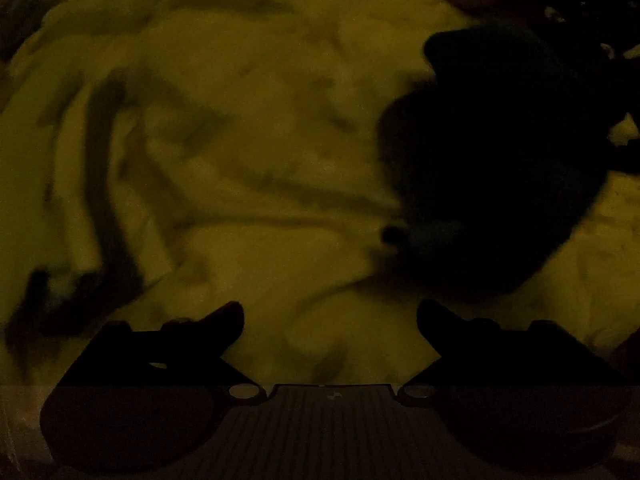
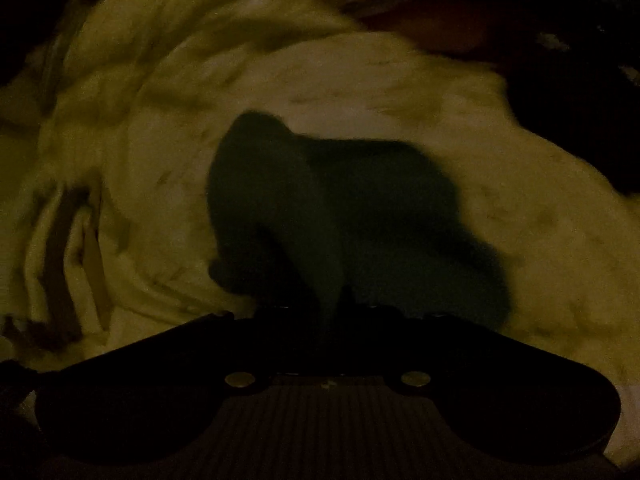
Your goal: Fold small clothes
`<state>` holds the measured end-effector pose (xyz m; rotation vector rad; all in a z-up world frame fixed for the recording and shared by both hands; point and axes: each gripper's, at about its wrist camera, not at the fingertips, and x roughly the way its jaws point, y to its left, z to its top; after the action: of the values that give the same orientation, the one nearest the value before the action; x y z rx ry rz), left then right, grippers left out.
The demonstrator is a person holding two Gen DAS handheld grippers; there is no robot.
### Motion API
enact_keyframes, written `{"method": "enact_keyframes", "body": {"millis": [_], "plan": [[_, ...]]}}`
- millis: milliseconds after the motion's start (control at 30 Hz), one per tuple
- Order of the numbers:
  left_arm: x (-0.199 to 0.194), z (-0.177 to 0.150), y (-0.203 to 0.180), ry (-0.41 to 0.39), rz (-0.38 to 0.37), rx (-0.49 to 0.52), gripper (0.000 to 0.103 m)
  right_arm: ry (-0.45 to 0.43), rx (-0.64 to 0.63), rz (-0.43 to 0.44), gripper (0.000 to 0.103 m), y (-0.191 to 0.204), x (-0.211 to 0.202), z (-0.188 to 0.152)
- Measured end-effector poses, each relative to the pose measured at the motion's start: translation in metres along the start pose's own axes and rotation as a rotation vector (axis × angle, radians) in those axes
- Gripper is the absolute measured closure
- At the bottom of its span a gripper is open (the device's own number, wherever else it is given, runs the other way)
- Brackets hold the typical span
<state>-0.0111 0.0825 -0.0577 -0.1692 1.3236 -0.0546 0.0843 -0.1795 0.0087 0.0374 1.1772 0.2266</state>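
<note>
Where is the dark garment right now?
The dark garment lies on the pale rumpled bedding, centre of the right wrist view, at the right gripper's closed fingertips; right of centre in the left view.

2 close downward views, shared bedding [image 1: 240, 140]

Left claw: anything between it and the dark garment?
Nothing visible. The left claw hangs open over bare pale bedding; the dark garment lies ahead to its right, already pinched by the right claw.
</note>
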Motion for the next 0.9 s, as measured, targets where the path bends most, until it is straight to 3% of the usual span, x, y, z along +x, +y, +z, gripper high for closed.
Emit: {"method": "enact_keyframes", "body": {"millis": [100,233,333,433,533,567,633,700,900], "plan": [[-0.002,0.017,-0.022,-0.014,-0.034,0.046,0.000,-0.026,0.120,-0.054,0.093,-0.065,-0.038,-0.018],[0.001,0.038,-0.063,-0.006,-0.083,0.138,0.000,-0.036,0.215,-0.126,0.093,-0.128,-0.059,-0.049],[0.003,0.052,-0.097,-0.014,-0.080,0.218,0.000,0.012,0.277,-0.158,0.093,-0.159,-0.051,-0.073],[0.004,0.067,-0.127,-0.024,-0.081,0.264,0.000,0.134,0.372,-0.136,0.093,-0.186,-0.027,-0.101],[0.010,0.079,-0.151,-0.028,-0.064,0.307,0.000,0.150,0.510,-0.104,0.092,-0.208,-0.017,-0.119],[0.012,0.084,-0.158,-0.029,-0.057,0.319,0.000,0.131,0.557,-0.093,0.087,-0.215,-0.019,-0.124],[0.018,0.098,-0.169,-0.017,-0.058,0.333,0.000,0.086,0.626,-0.077,0.065,-0.226,-0.027,-0.126],[0.024,0.113,-0.183,-0.024,-0.049,0.359,0.000,0.022,0.680,-0.089,0.037,-0.241,-0.037,-0.125],[0.067,0.155,-0.226,-0.050,0.052,0.487,0.000,-0.021,0.907,-0.022,0.035,-0.286,-0.031,-0.124]]}}
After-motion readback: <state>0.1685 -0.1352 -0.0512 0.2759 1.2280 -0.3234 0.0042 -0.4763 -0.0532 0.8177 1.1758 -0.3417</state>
